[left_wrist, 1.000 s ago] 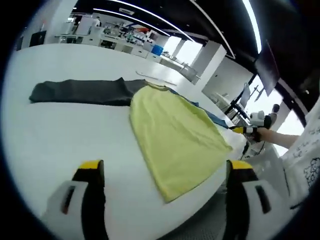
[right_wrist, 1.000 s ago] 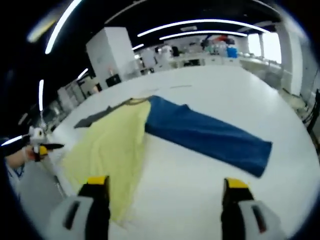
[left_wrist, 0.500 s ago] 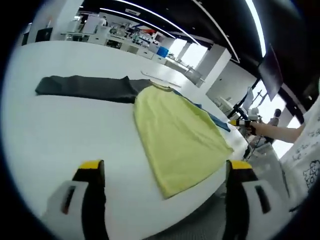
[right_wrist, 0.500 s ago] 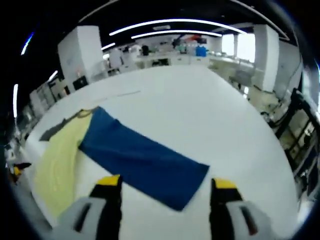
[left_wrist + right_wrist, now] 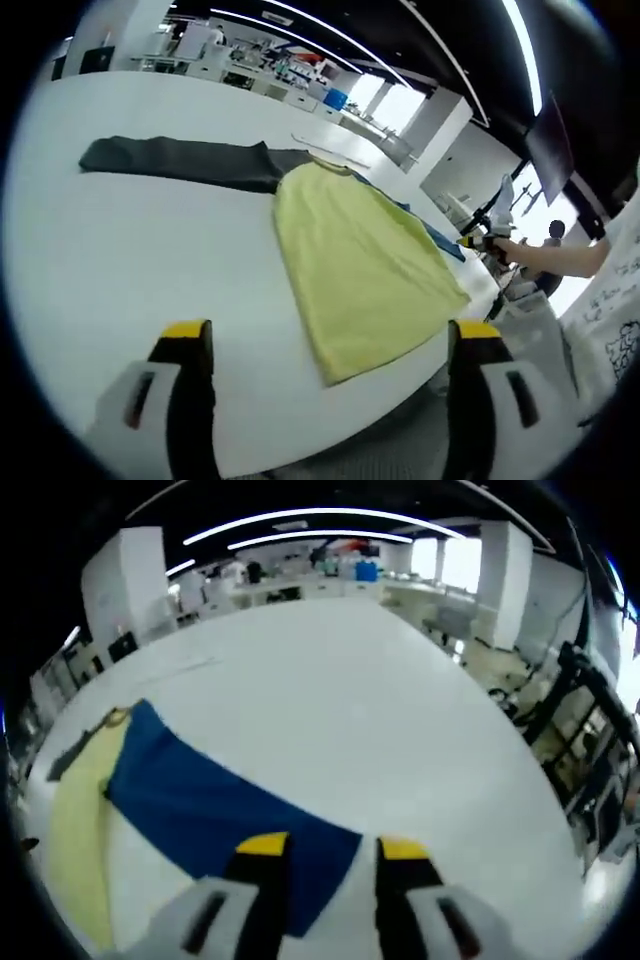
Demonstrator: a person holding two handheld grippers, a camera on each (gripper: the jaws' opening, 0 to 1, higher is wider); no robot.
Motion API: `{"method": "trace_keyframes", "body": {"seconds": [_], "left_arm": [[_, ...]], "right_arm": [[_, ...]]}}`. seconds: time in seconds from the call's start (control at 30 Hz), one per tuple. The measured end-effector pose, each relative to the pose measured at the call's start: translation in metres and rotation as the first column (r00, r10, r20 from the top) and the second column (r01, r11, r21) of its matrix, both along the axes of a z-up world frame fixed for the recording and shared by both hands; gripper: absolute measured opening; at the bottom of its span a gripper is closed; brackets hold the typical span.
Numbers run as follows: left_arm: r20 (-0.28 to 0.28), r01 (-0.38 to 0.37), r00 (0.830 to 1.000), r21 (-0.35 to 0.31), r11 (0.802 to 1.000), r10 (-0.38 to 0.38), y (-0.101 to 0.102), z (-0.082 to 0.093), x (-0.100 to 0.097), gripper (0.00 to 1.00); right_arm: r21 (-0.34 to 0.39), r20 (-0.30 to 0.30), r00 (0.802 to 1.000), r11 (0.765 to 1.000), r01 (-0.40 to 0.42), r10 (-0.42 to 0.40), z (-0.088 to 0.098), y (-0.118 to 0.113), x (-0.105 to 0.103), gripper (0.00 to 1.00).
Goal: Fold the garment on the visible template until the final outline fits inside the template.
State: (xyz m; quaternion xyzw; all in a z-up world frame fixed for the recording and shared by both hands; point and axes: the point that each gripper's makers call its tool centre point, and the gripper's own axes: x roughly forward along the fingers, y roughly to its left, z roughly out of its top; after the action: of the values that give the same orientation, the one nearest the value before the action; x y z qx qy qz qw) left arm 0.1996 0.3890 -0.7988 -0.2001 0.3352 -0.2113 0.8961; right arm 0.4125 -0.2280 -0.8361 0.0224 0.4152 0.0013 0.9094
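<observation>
A: Ahead of the left tongs (image 5: 325, 345), on the white table (image 5: 130, 250), what lies there?

B: A yellow garment (image 5: 365, 265) is spread flat, its near corner lying between the two yellow-tipped jaws and a little beyond them. Those jaws stand wide apart and hold nothing. Beyond the yellow cloth on the left stretches a dark grey garment (image 5: 180, 160), touching the yellow one at its far end. A strip of blue garment (image 5: 425, 232) peeks out along the yellow cloth's right edge.

A: And past the right edge?

B: A person's hand (image 5: 515, 250) holds the right tongs (image 5: 472, 241) out past the table edge, at the yellow cloth's far right.

A: What does the right gripper view show?

B: The right tongs (image 5: 325, 848) have their jaws close together with a narrow gap; whether they pinch anything cannot be told. The near corner of the blue garment (image 5: 210, 805) lies right at the left jaw tip. The blue cloth runs away to the left, where the yellow garment (image 5: 75, 820) lies alongside it. Right of the tongs the table (image 5: 400, 710) is bare white.
</observation>
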Motion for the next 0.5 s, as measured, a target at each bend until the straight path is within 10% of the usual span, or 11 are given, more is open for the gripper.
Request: {"method": "trace_keyframes", "body": {"seconds": [0.5], "left_arm": [[-0.035,-0.005,0.999,0.002,1.000,0.005,-0.003,-0.007,-0.004,0.93]], "right_arm": [[0.020,-0.009,1.000,1.000,0.014,-0.014,0.000,0.009,-0.009,0.00]]}}
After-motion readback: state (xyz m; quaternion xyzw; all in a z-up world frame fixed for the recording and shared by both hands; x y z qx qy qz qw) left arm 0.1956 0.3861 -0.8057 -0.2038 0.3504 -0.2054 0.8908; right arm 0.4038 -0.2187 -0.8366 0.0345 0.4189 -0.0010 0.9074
